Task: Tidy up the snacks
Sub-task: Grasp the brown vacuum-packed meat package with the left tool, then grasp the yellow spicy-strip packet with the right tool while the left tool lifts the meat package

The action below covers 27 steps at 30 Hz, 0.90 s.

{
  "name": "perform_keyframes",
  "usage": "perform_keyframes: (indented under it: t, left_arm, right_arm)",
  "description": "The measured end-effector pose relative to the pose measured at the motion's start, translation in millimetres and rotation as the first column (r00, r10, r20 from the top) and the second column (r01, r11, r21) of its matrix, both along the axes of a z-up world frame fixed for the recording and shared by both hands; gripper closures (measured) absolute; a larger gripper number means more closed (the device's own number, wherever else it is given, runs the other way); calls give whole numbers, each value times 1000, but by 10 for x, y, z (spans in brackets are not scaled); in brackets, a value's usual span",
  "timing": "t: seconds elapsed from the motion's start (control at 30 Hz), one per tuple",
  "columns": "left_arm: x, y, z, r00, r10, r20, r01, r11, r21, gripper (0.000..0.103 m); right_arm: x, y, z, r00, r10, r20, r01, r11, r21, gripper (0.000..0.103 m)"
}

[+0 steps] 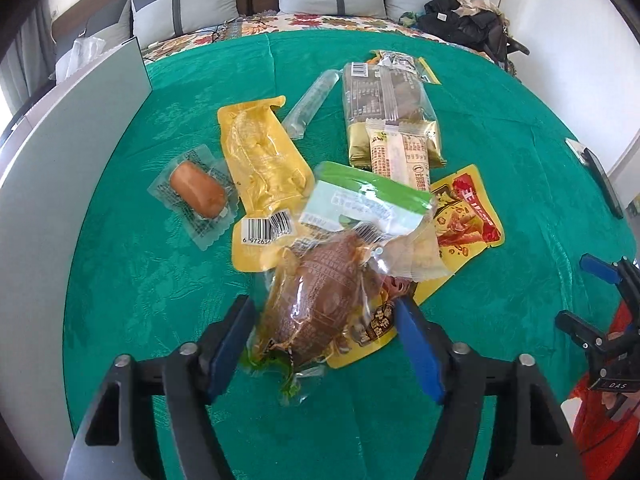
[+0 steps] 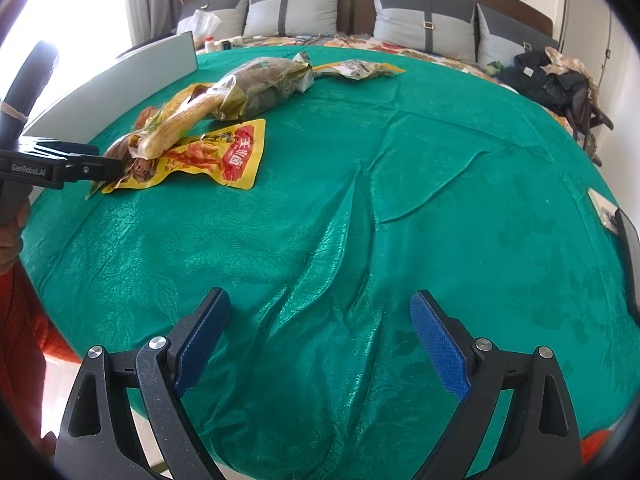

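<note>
- Green cloth (image 1: 500,128) covers my worktop; a bed with grey pillows (image 1: 182,8) stands behind
- Sausage pack (image 1: 198,195) lies leftmost, then the yellow pouch (image 1: 264,160)
- My left tool (image 1: 320,340) has its jaws around the brown meat pack (image 1: 320,304), seemingly gripping it; next I judge it needs lifting clear of the pile
- My right tool (image 2: 320,340) hangs open over bare cloth

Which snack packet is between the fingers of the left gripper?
The clear packet with the brown meat piece; it sits between the left gripper fingers, while the others lie farther away.
</note>
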<state>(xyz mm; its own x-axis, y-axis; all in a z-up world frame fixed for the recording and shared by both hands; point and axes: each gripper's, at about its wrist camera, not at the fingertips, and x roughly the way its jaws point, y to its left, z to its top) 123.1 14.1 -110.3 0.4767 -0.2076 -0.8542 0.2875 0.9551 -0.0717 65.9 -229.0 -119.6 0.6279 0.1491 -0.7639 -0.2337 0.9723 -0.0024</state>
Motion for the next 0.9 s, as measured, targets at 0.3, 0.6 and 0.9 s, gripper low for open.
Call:
perform_keyframes:
  t: [0.3,0.6,0.9]
  left_arm:
    - [-482,298,97,981,181,-65,-181,983,11,61]
    - [-443,433,-17,977,209,-47,-207,977,51,33]
    - [-439,763,-55,949,308,-59,-308,951,22,33]
  right_arm:
    - [16,-8,-6,1000,0,4,0,1000,4,8]
    - [18,-18,2,1000,1,7,-1,1000,5,8]
    - [-4,-25,-2,1000,-4,21,4,1000,8,8]
